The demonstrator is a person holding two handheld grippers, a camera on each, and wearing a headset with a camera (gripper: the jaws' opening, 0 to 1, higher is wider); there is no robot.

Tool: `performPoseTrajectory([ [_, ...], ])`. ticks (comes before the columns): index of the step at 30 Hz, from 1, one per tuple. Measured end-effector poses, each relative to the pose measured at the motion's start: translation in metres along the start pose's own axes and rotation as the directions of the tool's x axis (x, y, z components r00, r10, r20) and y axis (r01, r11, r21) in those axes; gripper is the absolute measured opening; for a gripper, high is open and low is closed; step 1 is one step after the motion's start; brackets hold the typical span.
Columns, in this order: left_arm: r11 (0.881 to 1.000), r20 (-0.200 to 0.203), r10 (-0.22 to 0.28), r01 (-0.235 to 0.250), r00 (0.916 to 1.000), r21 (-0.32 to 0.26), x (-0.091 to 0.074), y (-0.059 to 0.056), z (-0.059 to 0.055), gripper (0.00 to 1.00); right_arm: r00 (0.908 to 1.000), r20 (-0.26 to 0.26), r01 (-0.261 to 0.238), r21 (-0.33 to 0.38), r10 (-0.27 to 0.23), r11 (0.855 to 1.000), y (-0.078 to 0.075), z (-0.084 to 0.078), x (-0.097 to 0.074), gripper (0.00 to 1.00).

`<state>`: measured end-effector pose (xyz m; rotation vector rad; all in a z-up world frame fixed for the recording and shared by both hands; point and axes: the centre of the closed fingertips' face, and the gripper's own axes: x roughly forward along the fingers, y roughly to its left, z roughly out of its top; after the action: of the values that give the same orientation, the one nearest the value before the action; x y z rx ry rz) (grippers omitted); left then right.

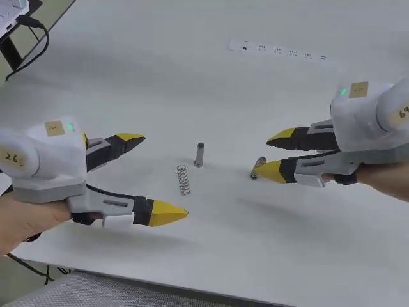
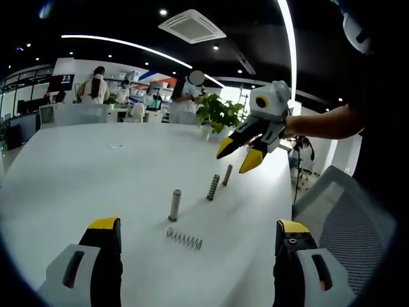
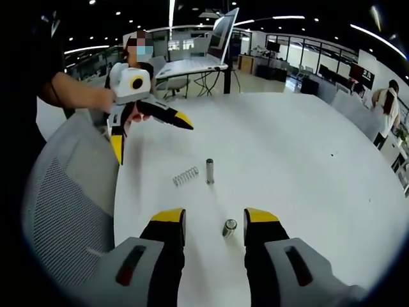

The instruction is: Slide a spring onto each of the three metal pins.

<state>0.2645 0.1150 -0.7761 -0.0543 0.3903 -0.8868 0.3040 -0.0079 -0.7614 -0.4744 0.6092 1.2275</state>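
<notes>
A bare metal pin point(image 1: 200, 155) point(image 2: 174, 204) point(image 3: 209, 171) stands upright mid-table. A loose spring point(image 1: 183, 179) point(image 2: 185, 238) point(image 3: 185, 176) lies flat just beside it. My left gripper point(image 1: 153, 176) point(image 2: 197, 225) point(image 3: 152, 139) is open wide, and the spring lies ahead of its jaws. A pin wearing a spring point(image 1: 257, 167) point(image 3: 229, 228) stands close to the tips of my open right gripper point(image 1: 271, 155) point(image 3: 214, 216) point(image 2: 246, 150). The left gripper view shows two spring-covered pins point(image 2: 213, 187) point(image 2: 227, 174) standing side by side below that gripper.
A white power strip point(image 1: 278, 51) lies at the far side of the white table point(image 1: 307, 243). A black cable point(image 1: 35, 45) hangs at the far left corner. A grey mesh chair point(image 3: 70, 211) stands at the table's near edge. A laptop point(image 3: 198, 45) sits far off.
</notes>
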Motion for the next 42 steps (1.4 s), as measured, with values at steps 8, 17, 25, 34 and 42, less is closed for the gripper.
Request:
performPoseTrajectory([
  [8,1.000,0.000,0.000,0.000,1.0000,-0.002,-0.001,0.002,0.002,0.98,0.9976,0.066,0.019,0.069,-0.023,0.997,0.004,-0.001,-0.015,0.34],
  [17,1.000,0.007,-0.001,0.001,1.0000,-0.008,0.000,0.003,0.006,0.98,0.9966,0.075,0.027,0.106,-0.035,0.994,0.012,-0.013,-0.022,0.33],
  [25,1.000,0.001,-0.009,0.009,1.0000,-0.010,-0.001,0.001,0.005,0.97,0.9997,0.024,-0.006,0.119,0.003,0.993,0.029,-0.025,-0.016,0.32],
  [34,1.000,0.006,0.002,-0.002,1.0000,-0.010,-0.007,0.005,0.006,0.97,0.9976,0.002,-0.070,0.113,0.070,0.991,0.048,-0.008,0.006,0.32],
  [42,1.000,0.022,0.011,-0.011,0.9997,-0.018,-0.010,0.006,0.007,0.96,0.9934,-0.008,-0.113,0.098,0.115,0.989,0.062,0.008,0.026,0.33],
])
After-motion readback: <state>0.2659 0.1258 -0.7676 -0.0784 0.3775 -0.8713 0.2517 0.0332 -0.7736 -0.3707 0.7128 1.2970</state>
